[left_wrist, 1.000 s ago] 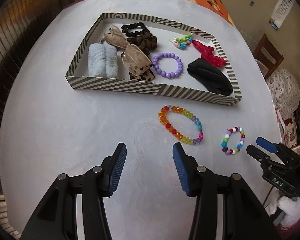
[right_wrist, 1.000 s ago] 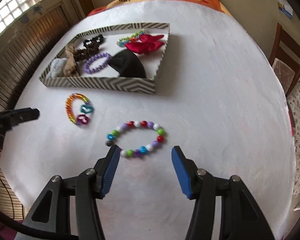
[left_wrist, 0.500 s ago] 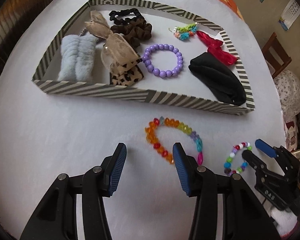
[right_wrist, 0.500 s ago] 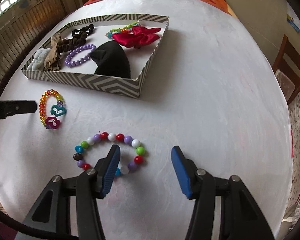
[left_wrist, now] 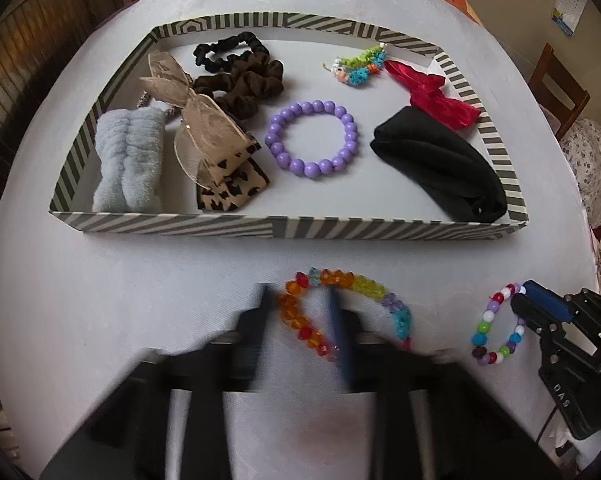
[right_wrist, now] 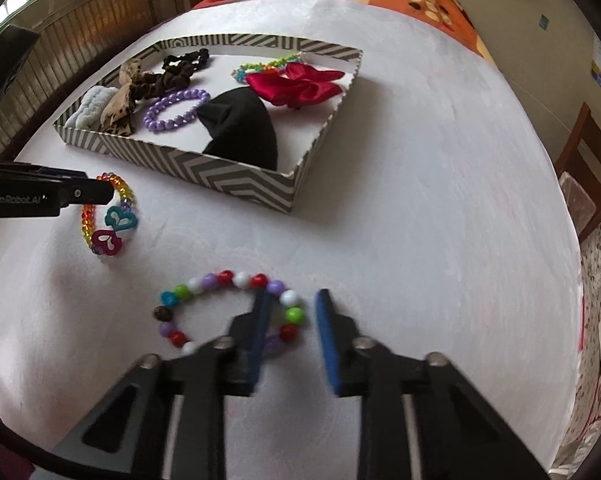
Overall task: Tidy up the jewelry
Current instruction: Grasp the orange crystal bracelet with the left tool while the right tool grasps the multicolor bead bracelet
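Note:
A rainbow crystal bracelet [left_wrist: 340, 280] with heart charms lies on the white table in front of the striped tray [left_wrist: 284, 227]. My left gripper [left_wrist: 300, 312] straddles the bracelet's left side, its jaws half closed and blurred. A multicolour round-bead bracelet [right_wrist: 228, 280] lies further right. My right gripper [right_wrist: 290, 316] straddles that bracelet's right side, its jaws narrowed with beads between them. The rainbow bracelet [right_wrist: 108, 220] and the left gripper's tip [right_wrist: 96, 192] also show in the right wrist view. The round-bead bracelet [left_wrist: 496, 328] also shows in the left wrist view.
The tray holds a purple bead bracelet [left_wrist: 312, 138], a black pouch [left_wrist: 440, 164], a red bow [left_wrist: 432, 92], scrunchies [left_wrist: 240, 80], a beige bow [left_wrist: 204, 128], a grey fluffy band [left_wrist: 128, 160] and a small colourful piece [left_wrist: 360, 66]. A wooden chair [right_wrist: 584, 172] stands at the right.
Both grippers have moved forward and down onto their bracelets. Both pairs of jaws have narrowed from wide open, each around one side of a bracelet.

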`<action>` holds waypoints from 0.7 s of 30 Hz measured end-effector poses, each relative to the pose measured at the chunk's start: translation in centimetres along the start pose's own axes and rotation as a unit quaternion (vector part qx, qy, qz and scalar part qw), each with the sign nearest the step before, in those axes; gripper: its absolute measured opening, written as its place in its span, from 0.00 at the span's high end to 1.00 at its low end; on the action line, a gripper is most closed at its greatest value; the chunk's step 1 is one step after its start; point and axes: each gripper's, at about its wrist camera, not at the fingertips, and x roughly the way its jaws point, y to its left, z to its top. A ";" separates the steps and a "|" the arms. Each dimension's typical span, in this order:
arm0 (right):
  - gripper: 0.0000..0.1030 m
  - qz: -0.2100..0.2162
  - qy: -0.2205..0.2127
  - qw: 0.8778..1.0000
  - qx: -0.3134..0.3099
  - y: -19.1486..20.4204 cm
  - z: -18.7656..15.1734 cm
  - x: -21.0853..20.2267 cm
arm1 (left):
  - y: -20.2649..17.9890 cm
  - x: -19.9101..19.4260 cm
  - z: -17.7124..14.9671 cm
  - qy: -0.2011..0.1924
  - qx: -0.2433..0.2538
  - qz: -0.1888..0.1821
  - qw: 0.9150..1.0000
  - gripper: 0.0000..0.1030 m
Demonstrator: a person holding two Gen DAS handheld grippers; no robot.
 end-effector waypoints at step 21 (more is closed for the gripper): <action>0.91 0.066 -0.071 0.994 0.054 -1.0 2.5 -7.9 | 1.1 -8.5 0.7 -0.064 -0.006 -0.095 0.993 0.98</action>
